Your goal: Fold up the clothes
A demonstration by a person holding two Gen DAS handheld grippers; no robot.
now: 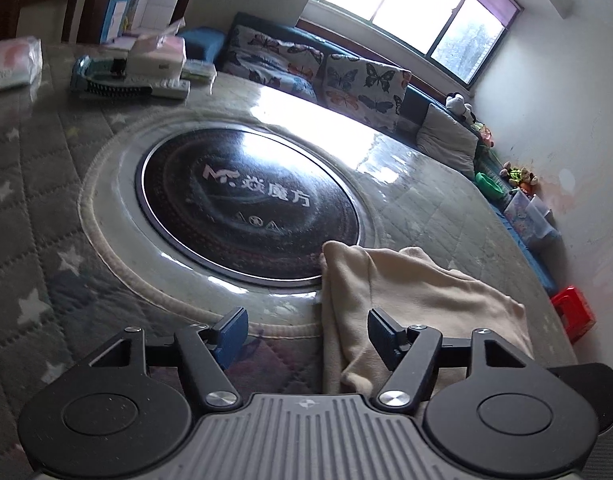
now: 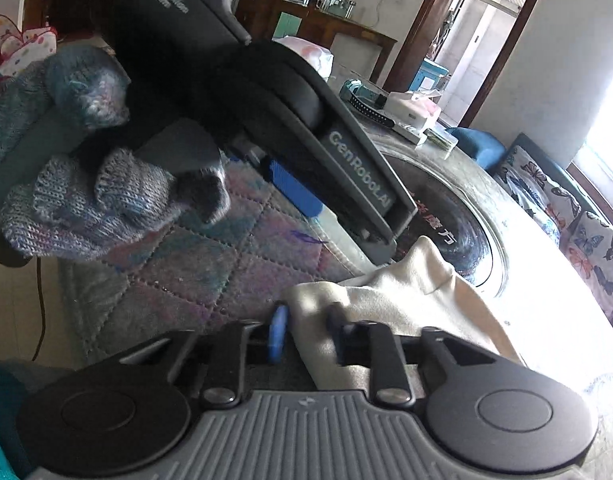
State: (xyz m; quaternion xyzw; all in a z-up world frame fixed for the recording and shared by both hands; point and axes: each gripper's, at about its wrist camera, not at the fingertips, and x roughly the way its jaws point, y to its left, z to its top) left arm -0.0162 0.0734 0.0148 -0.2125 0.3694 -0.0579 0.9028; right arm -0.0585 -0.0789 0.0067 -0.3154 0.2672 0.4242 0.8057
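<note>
A cream garment lies bunched on the quilted table, its far edge over the rim of the black round hotplate. My left gripper is open, its jaws wide apart, with the garment's left edge hanging between them. In the right wrist view the same cream garment lies ahead, and my right gripper has its jaws narrowly apart around a fold of it; the fingers are blurred, so the grip is unclear. The left gripper's body, held by a hand in a knitted glove, crosses above.
The table is covered by a quilted star-pattern cloth. Boxes and a comb sit at its far side. A sofa with butterfly cushions runs under the window. A red stool stands on the right.
</note>
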